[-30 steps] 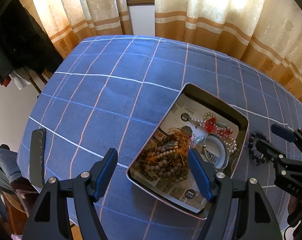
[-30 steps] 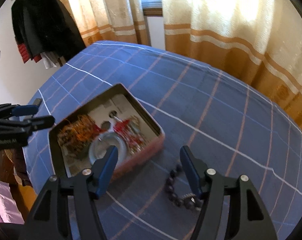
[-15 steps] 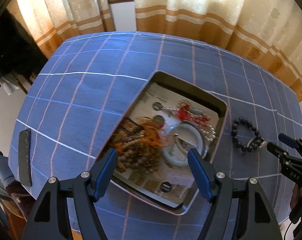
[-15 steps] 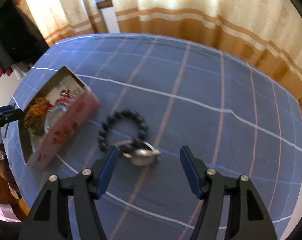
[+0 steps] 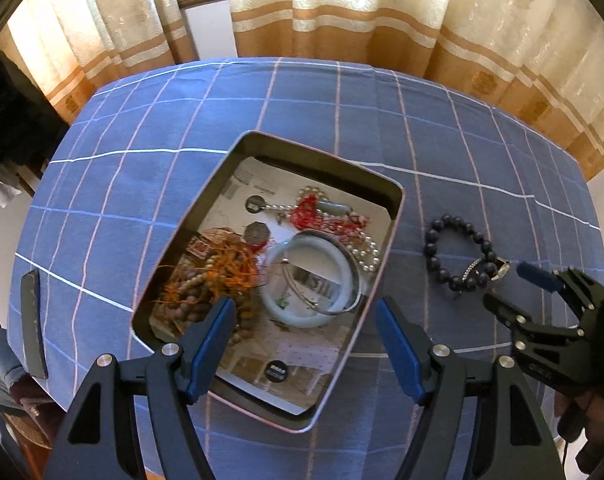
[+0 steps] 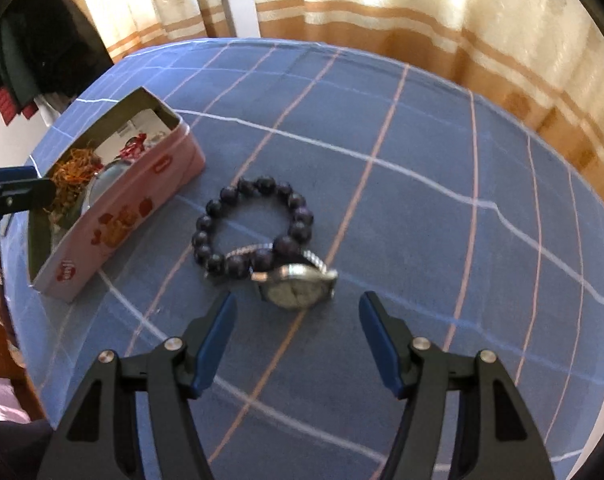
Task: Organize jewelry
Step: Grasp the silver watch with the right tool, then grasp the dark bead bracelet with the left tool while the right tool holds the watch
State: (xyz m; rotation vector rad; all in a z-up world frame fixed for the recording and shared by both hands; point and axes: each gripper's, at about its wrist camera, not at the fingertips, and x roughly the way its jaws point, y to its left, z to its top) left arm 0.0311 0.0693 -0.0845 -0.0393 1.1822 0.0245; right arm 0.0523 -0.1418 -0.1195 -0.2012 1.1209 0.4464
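Blue checked tablecloth point(image 5: 150, 184); cream-and-tan curtains point(image 5: 341, 12); dark clothes point(image 6: 42, 48) hanging left.

A: Contents of the tin point(image 5: 385, 256)?
B: Pale green bangle point(image 5: 351, 280), brown wooden beads point(image 5: 194, 286) tangled in orange cord point(image 5: 232, 262), pearl strand point(image 5: 367, 254), red tassel point(image 5: 321, 216).
A: Outside it?
B: Dark bead bracelet point(image 5: 457, 254) just right, on the blue checked cloth point(image 5: 162, 152). Left gripper point(image 5: 305, 334) spread above the tin's near end, empty. Right gripper point(image 5: 513, 288) beside the bracelet, apart.
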